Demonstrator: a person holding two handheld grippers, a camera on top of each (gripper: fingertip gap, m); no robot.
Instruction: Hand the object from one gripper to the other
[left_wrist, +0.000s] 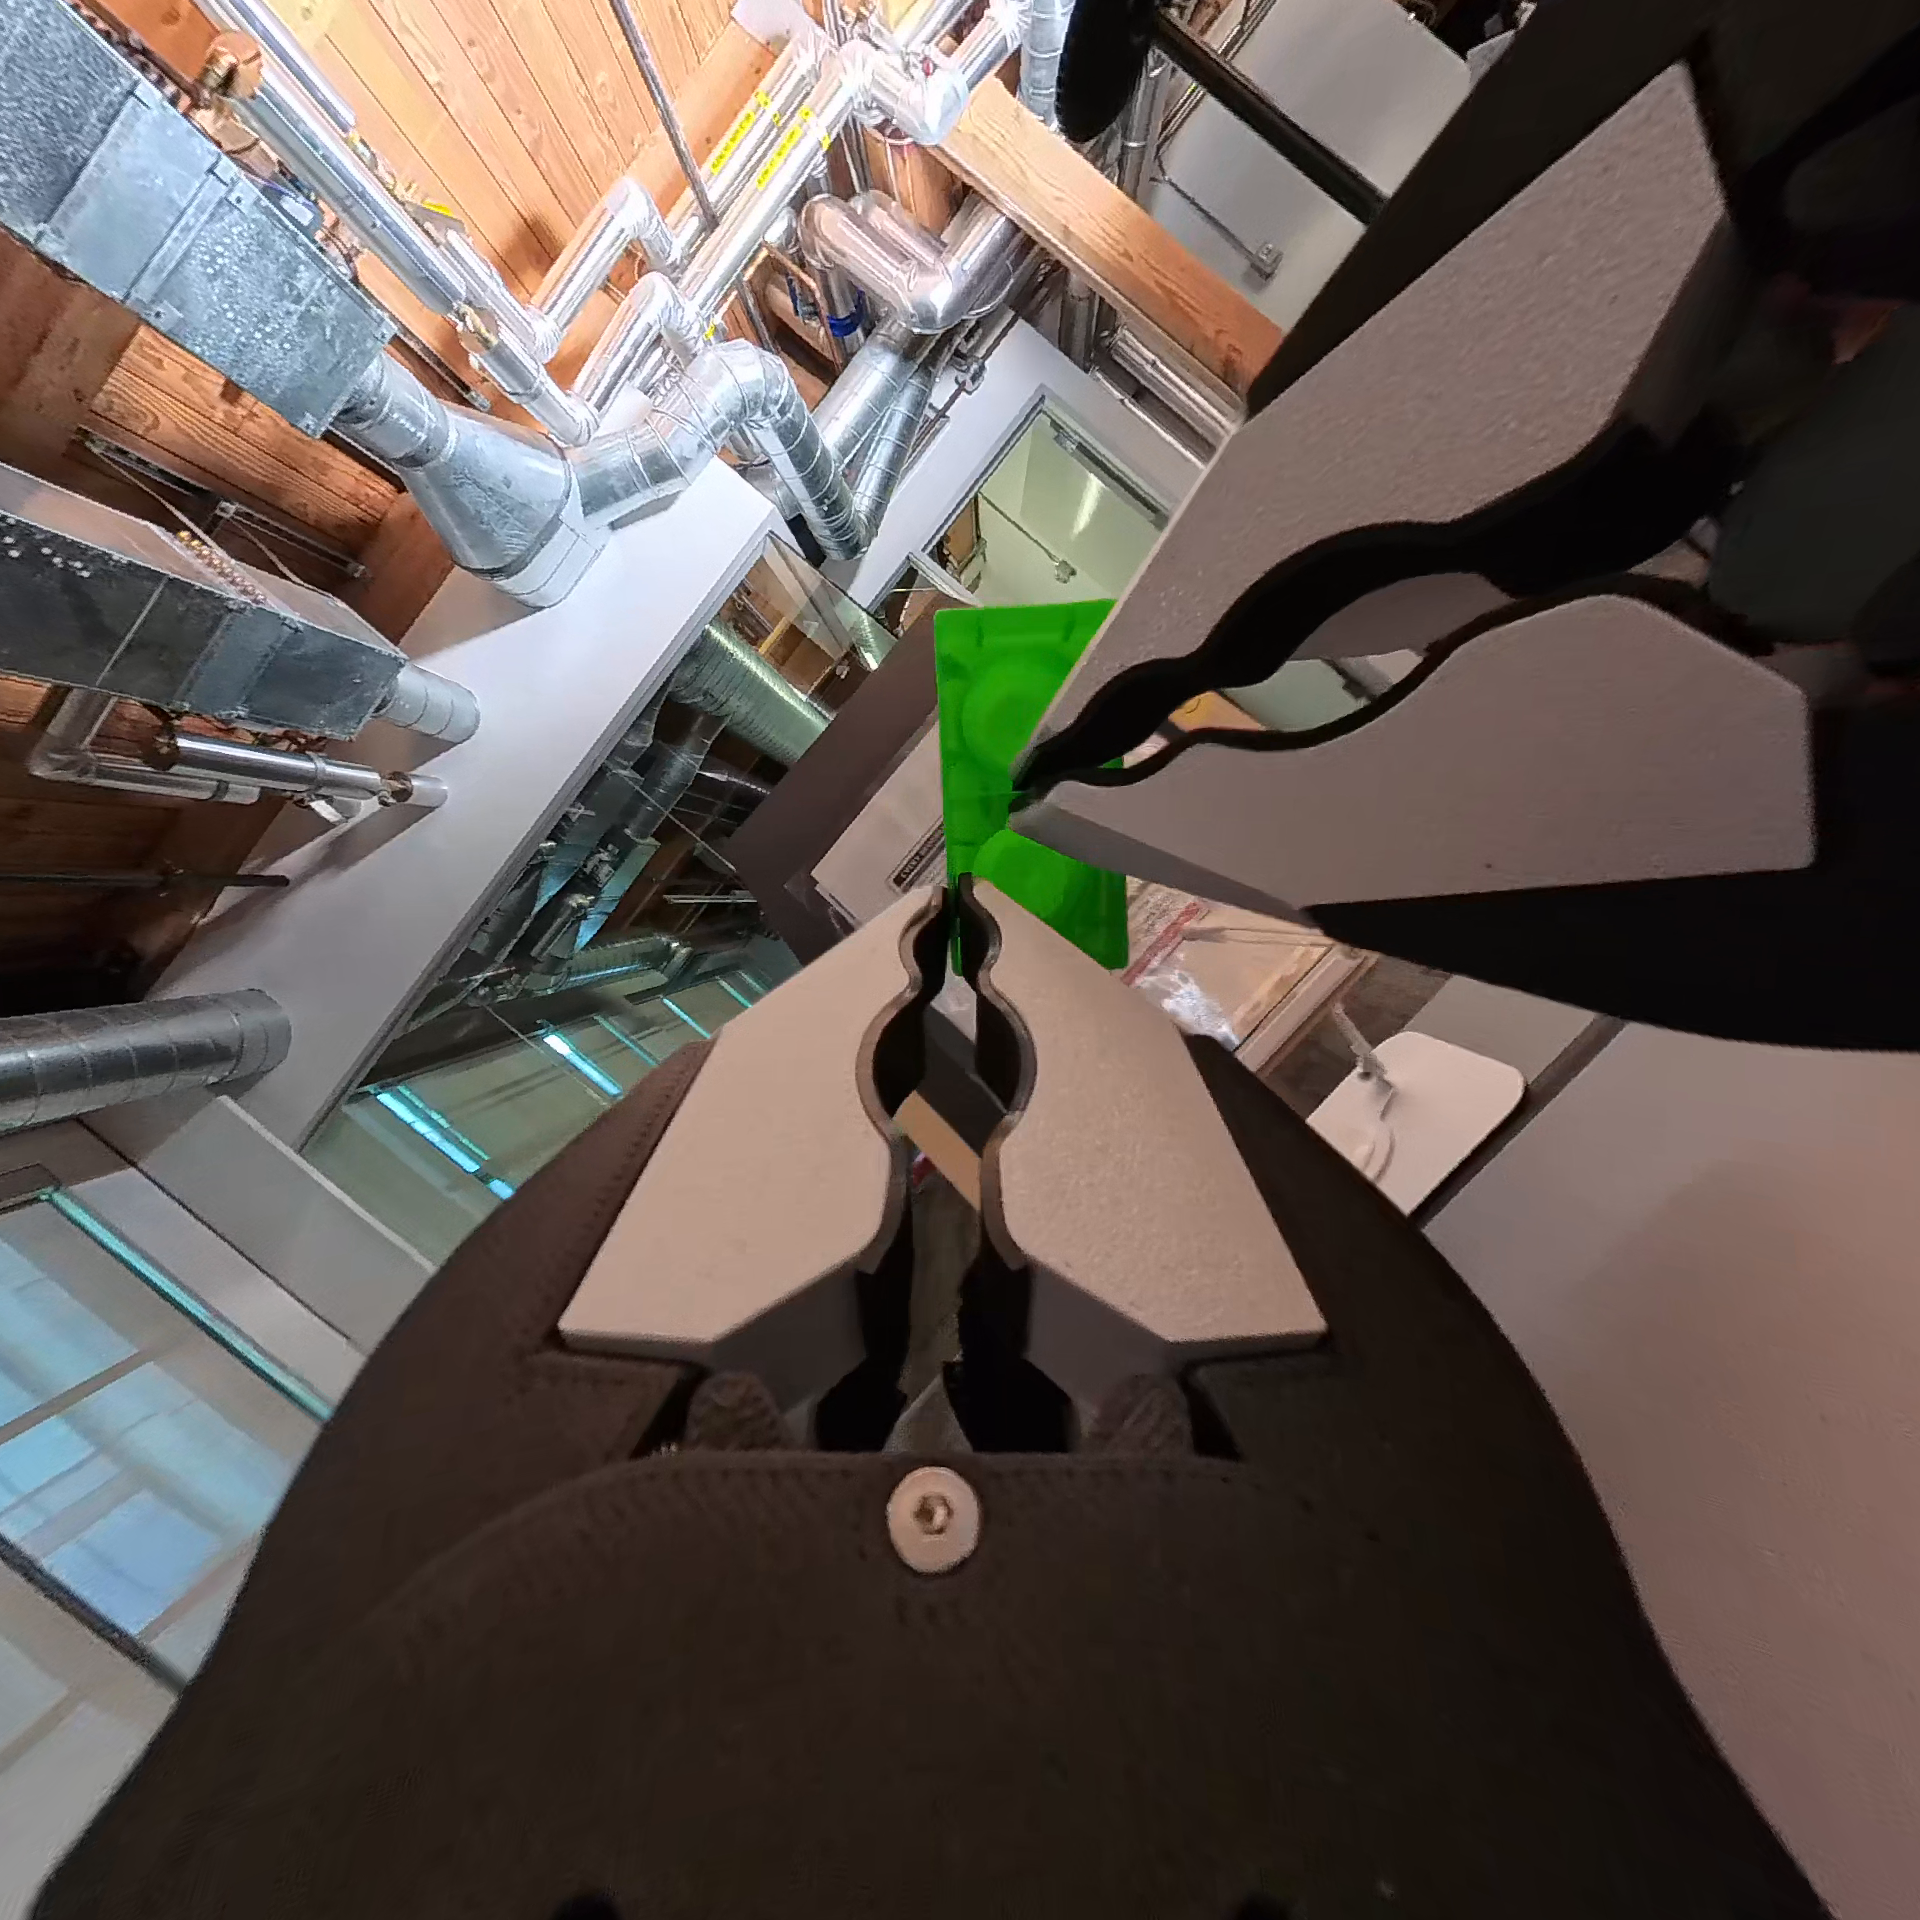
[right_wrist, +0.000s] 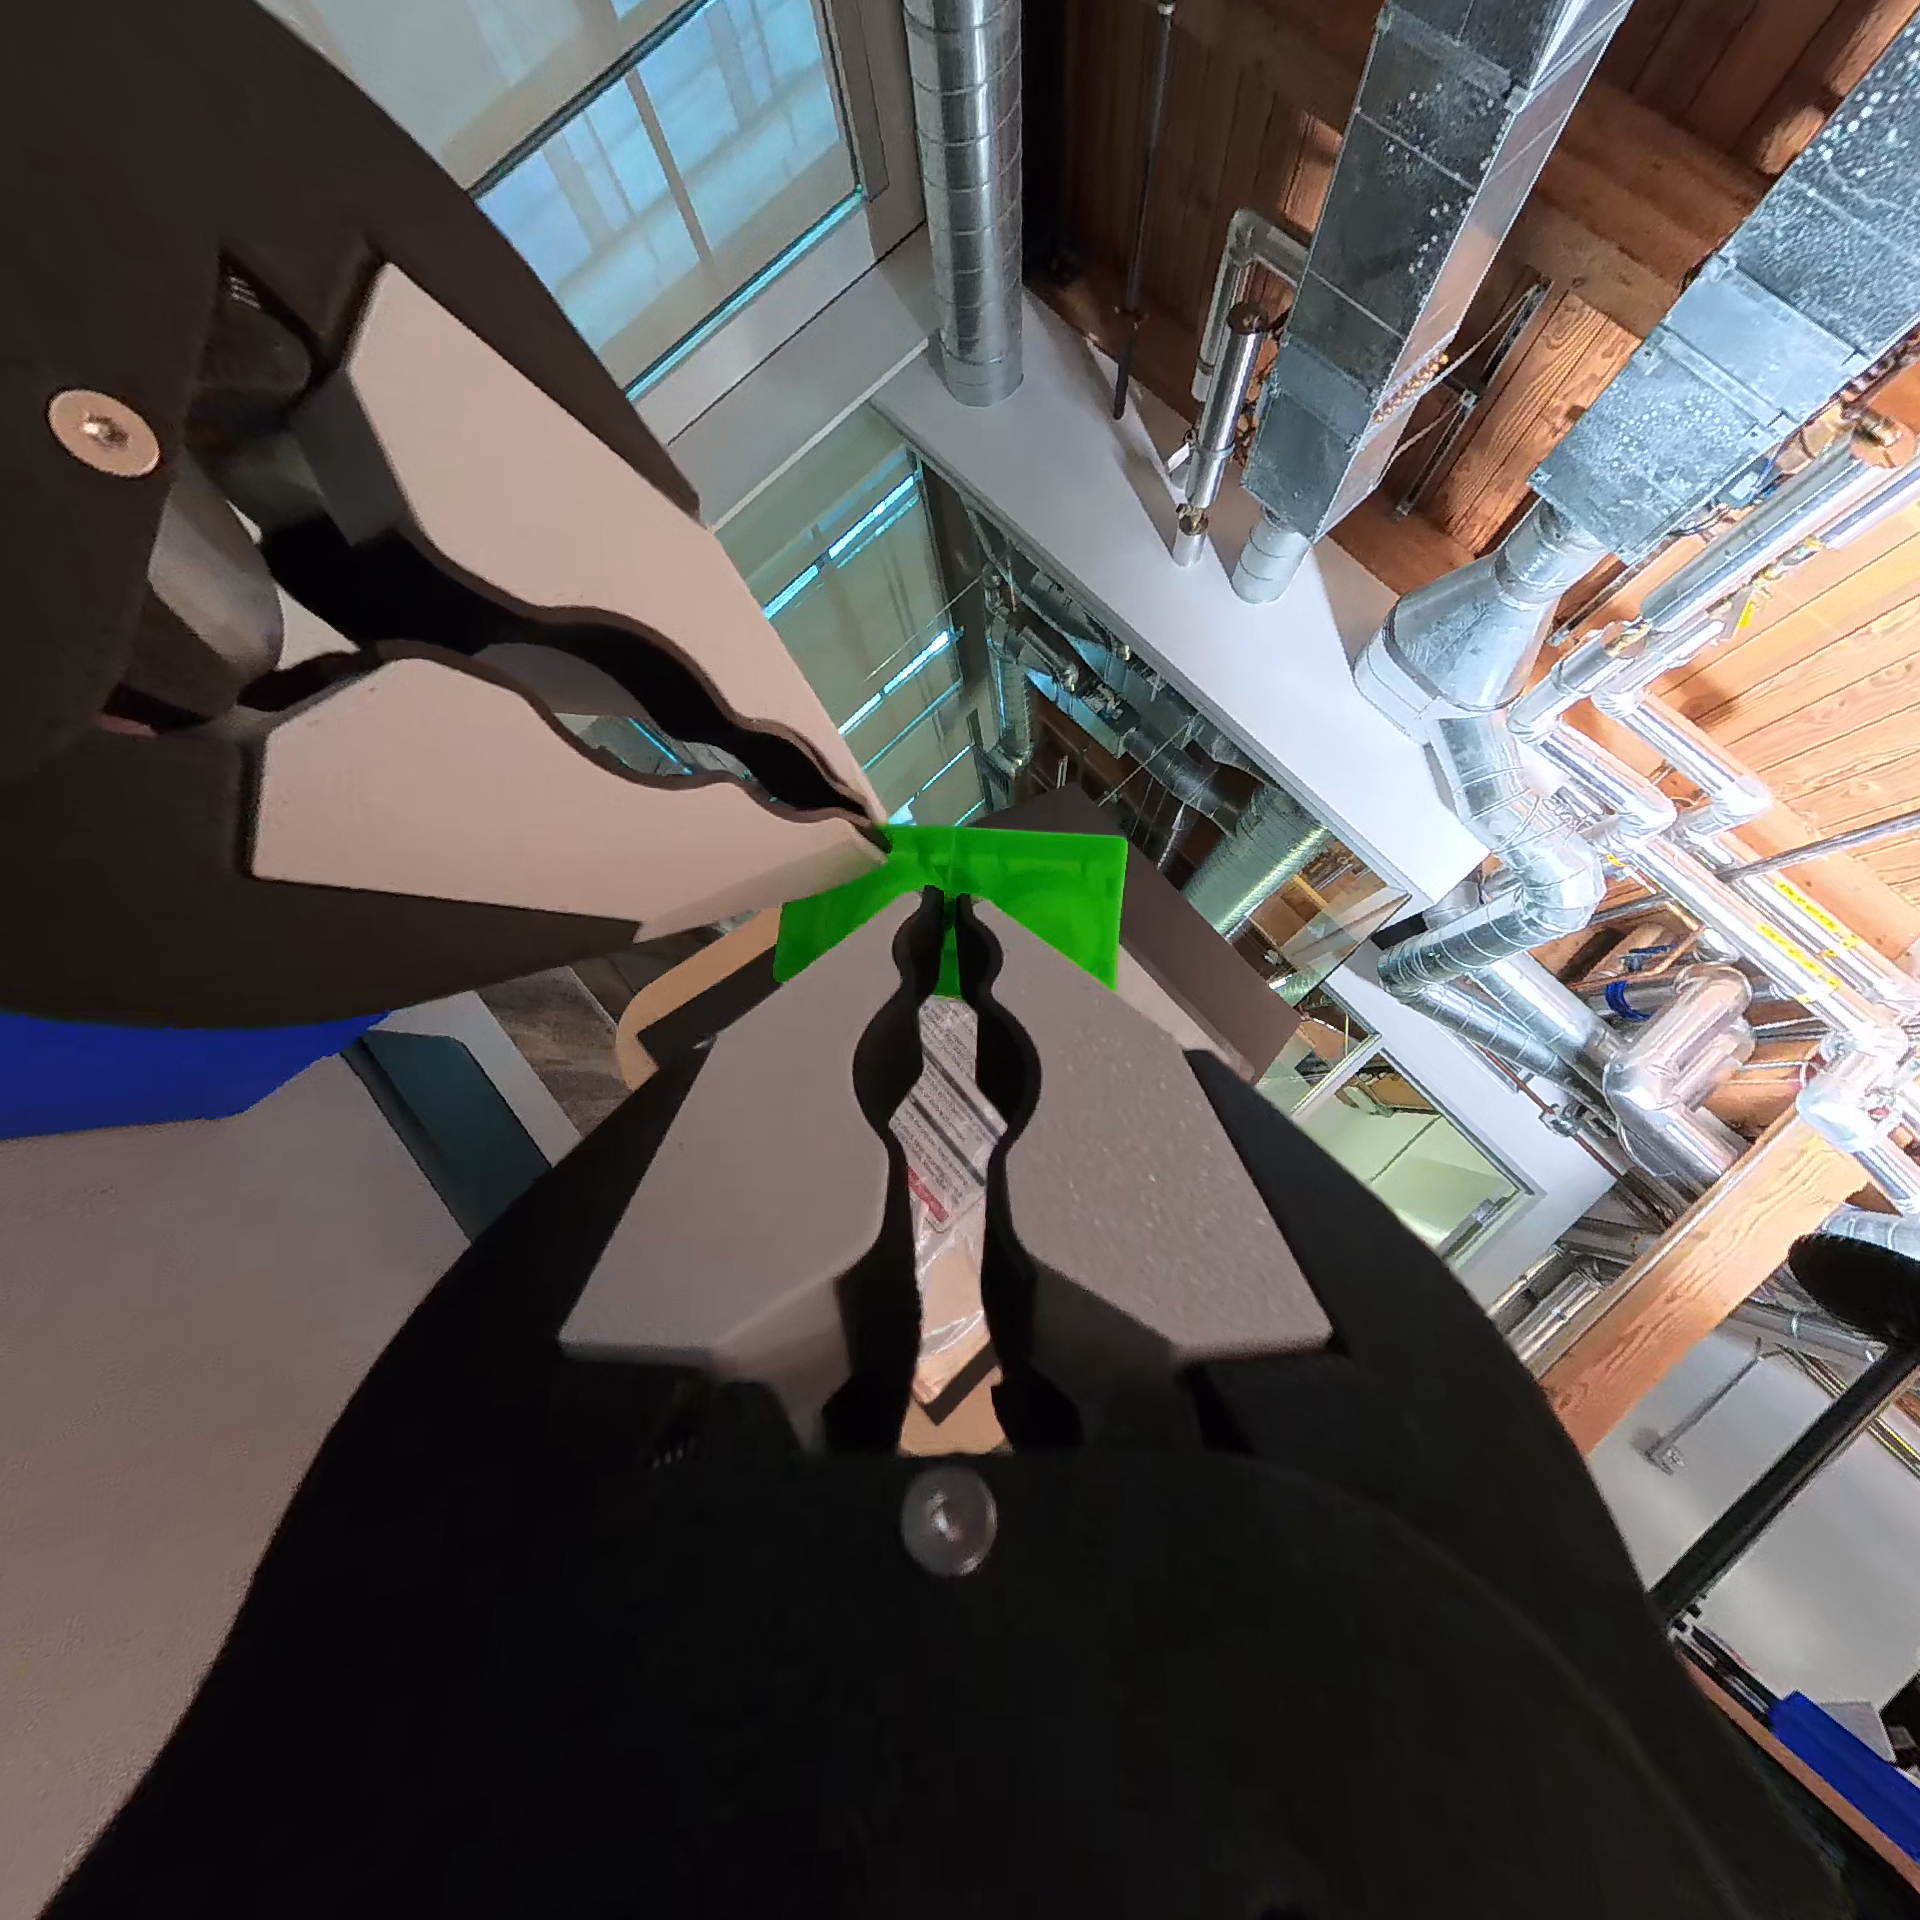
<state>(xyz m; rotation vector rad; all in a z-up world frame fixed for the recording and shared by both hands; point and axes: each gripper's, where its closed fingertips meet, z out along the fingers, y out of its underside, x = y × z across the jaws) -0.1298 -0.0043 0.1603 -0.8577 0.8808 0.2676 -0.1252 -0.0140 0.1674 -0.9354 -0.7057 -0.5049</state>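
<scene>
1. The left gripper (left_wrist: 961, 894) pointed up toward the ceiling, its two fingers drawn nearly together at the tips and pinching the lower edge of a flat green card (left_wrist: 1023, 790).
2. The right gripper (left_wrist: 1023, 795) came in from the upper right of the left wrist view, and its narrowed tips met the same card at about the middle of its right side.
3. In the right wrist view, the right gripper (right_wrist: 948, 899) had its tips closed on the near edge of the green card (right_wrist: 1039, 883), with only a thin slit between the fingers lower down.
4. The left gripper (right_wrist: 878, 836) showed in that view at the upper left, its tips on the card's left corner.
5. The card was held in the air between both grippers, clear of any surface, each one gripping a different edge.
6. Behind them ran silver pipes (left_wrist: 727, 416) and boxy metal ducts (right_wrist: 1382, 260) under a wooden ceiling (left_wrist: 436, 125).
7. Windows (right_wrist: 665, 187) stood along the wall.
</scene>
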